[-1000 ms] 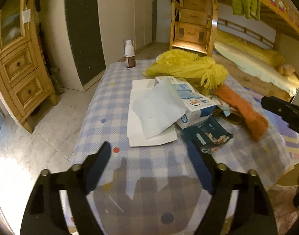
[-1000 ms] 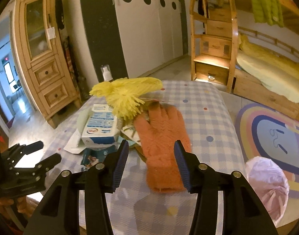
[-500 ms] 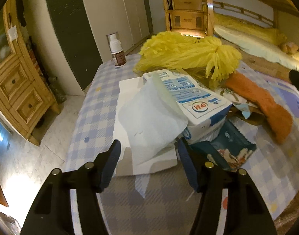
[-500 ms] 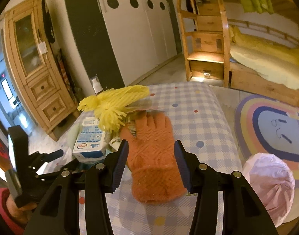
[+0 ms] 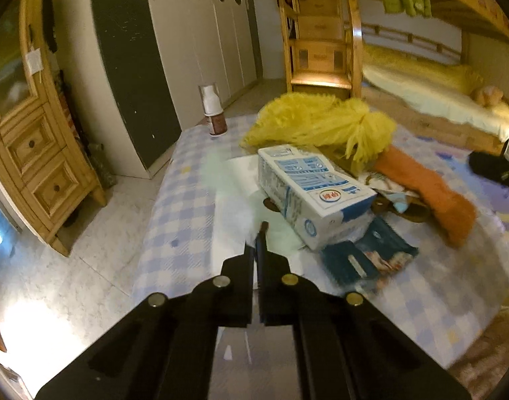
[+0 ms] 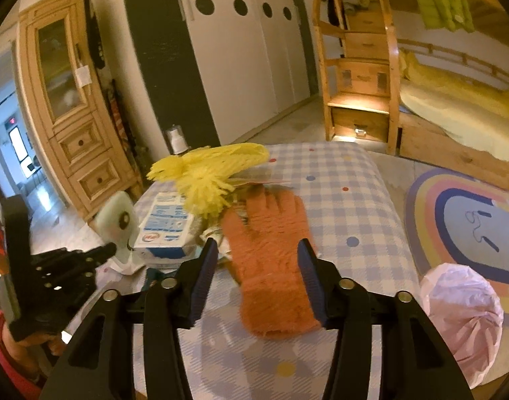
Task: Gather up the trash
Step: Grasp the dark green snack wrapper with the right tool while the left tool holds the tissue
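Left hand-held gripper (image 5: 258, 233) has clamped the tissue (image 6: 118, 225) — lifted now; right (image 6: 257, 260) stays open.

The left gripper (image 5: 258, 245) has its fingers (image 5: 261, 233) pressed together, only a thin slit between them, tips aimed toward 12 o'clock in its own view. From the right wrist camera it sits at 9 o'clock, level, tips pointing toward 3 o'clock, with the person's left hand (image 6: 24, 340) beneath it at 8 o'clock. The right gripper (image 6: 257, 256) holds its fingers (image 6: 206, 268) wide apart, level, aimed toward 12 o'clock.
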Demonstrator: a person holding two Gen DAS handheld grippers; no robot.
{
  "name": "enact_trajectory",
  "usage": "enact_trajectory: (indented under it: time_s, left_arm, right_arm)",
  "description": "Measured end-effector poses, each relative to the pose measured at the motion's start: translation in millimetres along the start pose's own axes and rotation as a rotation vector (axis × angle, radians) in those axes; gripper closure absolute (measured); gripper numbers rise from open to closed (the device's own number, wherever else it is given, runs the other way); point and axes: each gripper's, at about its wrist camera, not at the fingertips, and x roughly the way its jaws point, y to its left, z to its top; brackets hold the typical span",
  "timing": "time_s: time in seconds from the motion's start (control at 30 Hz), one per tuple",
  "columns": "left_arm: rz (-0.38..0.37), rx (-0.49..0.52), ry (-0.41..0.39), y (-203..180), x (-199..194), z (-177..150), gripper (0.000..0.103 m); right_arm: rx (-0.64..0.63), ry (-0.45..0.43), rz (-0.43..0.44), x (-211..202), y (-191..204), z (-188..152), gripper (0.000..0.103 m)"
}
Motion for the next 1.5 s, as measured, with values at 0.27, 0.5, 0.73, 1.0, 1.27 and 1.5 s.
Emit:
enact_trajectory:
  time_s: [0.27, 0.5, 0.73, 1.0, 1.27, 1.5]
  left_arm:
    - [-0.054, -0.009, -0.056, -1, -35, -18, 0.103]
    - [-0.108, -0.078, -0.075, 18, -39, -19, 0.103]
    - [-0.121, -0.120, -0.004, 32, -23, -23, 0.103]
    - [-0.135, -0.172, -0.058, 47, -33, -25, 0.103]
    - [-0.176, -0.182, 0.014, 48, -21, -29, 0.103]
    - [-0.172, -0.197, -0.033, 51, -29, -27, 0.103]
  right_arm:
    - [-0.132, 0.081, 0.086, 14, 50, -16, 0.042]
    - [-0.165, 0.155, 0.083, 33, 70, -23, 0.041]
    - [-0.217, 0.184, 0.093, 41, 84, -26, 0.064]
    - [-0.165, 0.274, 0.051, 61, 77, -30, 0.068]
    - [-0.160, 0.255, 0.067, 56, 79, -31, 0.065]
    - [-0.158, 0.279, 0.076, 56, 73, -31, 0.057]
